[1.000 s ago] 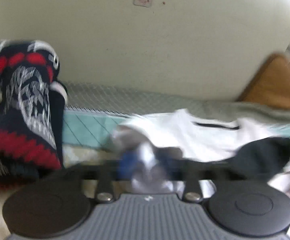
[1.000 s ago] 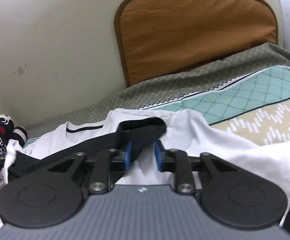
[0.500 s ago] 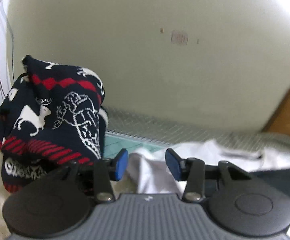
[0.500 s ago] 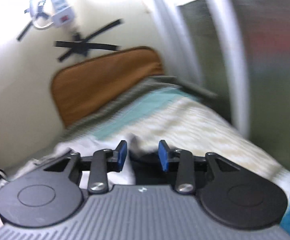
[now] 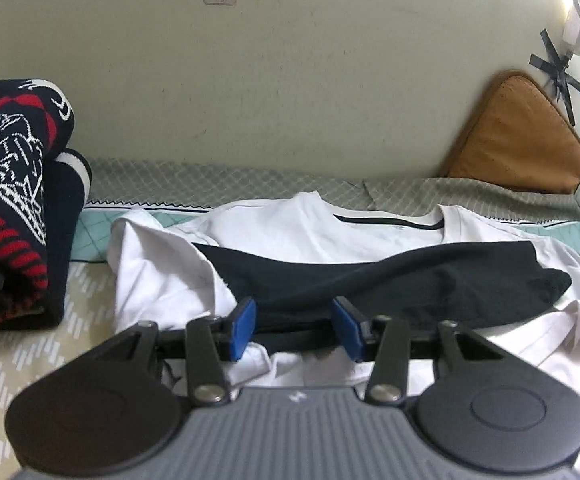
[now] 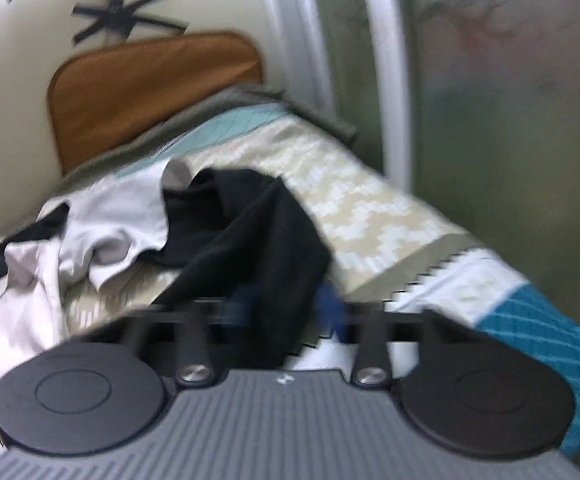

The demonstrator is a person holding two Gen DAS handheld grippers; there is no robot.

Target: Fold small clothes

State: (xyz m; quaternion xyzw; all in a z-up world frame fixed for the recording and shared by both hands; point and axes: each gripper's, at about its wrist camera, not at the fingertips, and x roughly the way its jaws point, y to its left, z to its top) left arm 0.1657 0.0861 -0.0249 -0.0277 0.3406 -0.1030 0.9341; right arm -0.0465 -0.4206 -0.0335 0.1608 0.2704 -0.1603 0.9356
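the black garment (image 5: 390, 280) is spread lengthwise across the white t-shirt (image 5: 290, 232) on the bed, which suggests it has been stretched between two grips so that it can be squared before a fold. its near edge lies between the blue pads of the left gripper (image 5: 294, 330), whose jaws are held partly apart, no pad pressing on the cloth. in the right wrist view the other end of the black garment (image 6: 257, 248) is drawn up into the right gripper (image 6: 285, 308); that picture is blurred, but the jaws are taken as closed on the fabric, which rises taut towards them. the black cloth looks soft, matte and limp, creasing in long ridges; the white shirt is thinner, rumpled, with a dark trim at the neckline. underneath, the bedspread (image 5: 49, 344) is woven in beige, teal and grey patterns. a knitted navy-and-red sweater (image 5: 9, 200) is heaped at the left, and a tan perforated cushion (image 5: 518, 140) leans on the wall.
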